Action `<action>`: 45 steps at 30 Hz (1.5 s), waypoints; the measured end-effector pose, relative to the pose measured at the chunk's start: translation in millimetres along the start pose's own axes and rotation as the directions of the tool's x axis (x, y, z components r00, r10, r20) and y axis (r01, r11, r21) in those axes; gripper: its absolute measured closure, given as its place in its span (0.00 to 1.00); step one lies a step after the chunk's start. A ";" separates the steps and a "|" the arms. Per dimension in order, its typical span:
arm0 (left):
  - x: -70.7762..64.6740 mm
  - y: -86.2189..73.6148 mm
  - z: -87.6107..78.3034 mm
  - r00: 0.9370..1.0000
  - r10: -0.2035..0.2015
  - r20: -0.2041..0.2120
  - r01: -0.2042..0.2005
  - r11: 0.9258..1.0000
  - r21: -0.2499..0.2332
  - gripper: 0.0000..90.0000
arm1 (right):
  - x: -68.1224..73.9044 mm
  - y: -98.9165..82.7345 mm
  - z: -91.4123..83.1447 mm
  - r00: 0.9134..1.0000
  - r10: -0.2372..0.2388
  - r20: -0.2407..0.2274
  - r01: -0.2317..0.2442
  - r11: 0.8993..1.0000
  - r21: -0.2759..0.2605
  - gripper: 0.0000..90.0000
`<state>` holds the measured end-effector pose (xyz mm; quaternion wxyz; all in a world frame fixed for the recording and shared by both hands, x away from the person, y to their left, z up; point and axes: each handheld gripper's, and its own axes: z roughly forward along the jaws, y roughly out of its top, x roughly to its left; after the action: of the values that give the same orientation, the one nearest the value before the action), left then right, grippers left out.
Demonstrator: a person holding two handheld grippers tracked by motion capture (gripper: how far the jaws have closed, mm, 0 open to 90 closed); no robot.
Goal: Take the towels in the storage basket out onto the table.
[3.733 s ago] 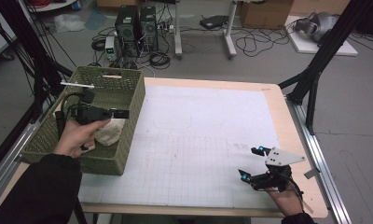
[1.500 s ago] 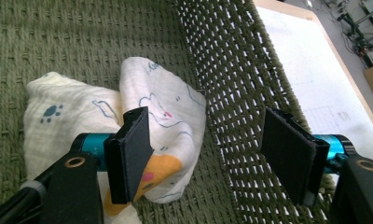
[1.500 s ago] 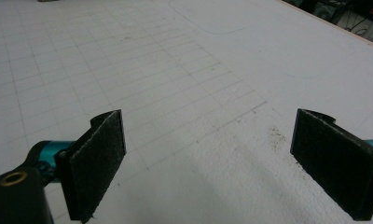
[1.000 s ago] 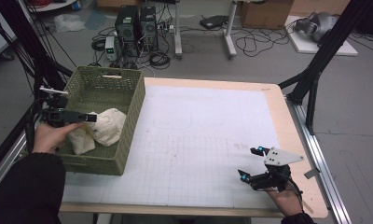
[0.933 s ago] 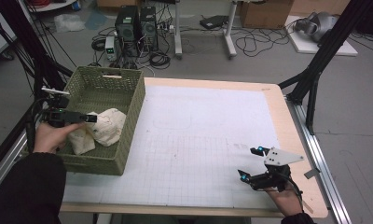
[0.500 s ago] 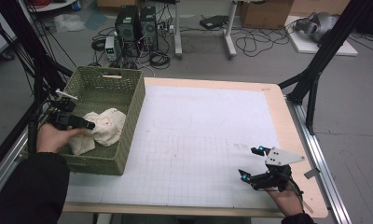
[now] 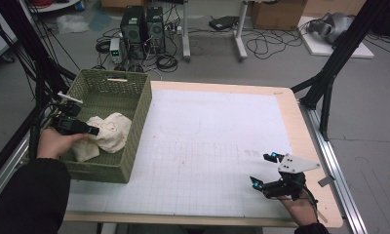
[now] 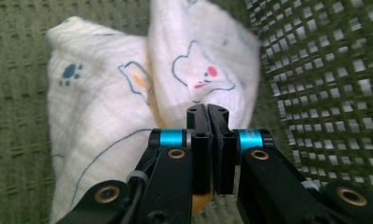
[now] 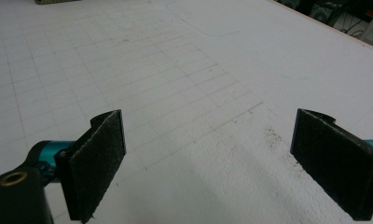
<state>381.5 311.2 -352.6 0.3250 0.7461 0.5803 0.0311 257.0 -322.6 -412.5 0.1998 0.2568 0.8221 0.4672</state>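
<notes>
The cloth, a crumpled white piece printed with small cartoon animals and a blue paw mark, lies inside the green woven basket, on its floor and close to the basket's right-hand wall. In the left gripper view the cloth bunches up just beyond the tool tips, with the basket's open weave beside it. The left tool reaches into the basket from its left rim; its jaws have just been closing and now stand pressed together, and a bit of the cloth's fabric appears caught between them at the tip, though the fold is too small to be sure how much. The right tool rests well away from the basket, near the tabletop's front right corner, its jaws spread wide with nothing between them; the right gripper view shows its two dark pads above the bare gridded sheet
</notes>
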 end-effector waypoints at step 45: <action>-88.1 25.9 -13.4 0.726 0.015 0.687 0.246 0.928 -0.281 0.98 | -1.5 0.7 -1.3 1.000 0.010 0.008 -0.010 1.000 -0.011 0.10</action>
<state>369.2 236.2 -299.4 0.6435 0.5963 0.4523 -0.1602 257.6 -324.1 -411.1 0.2022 0.2616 0.8176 0.4715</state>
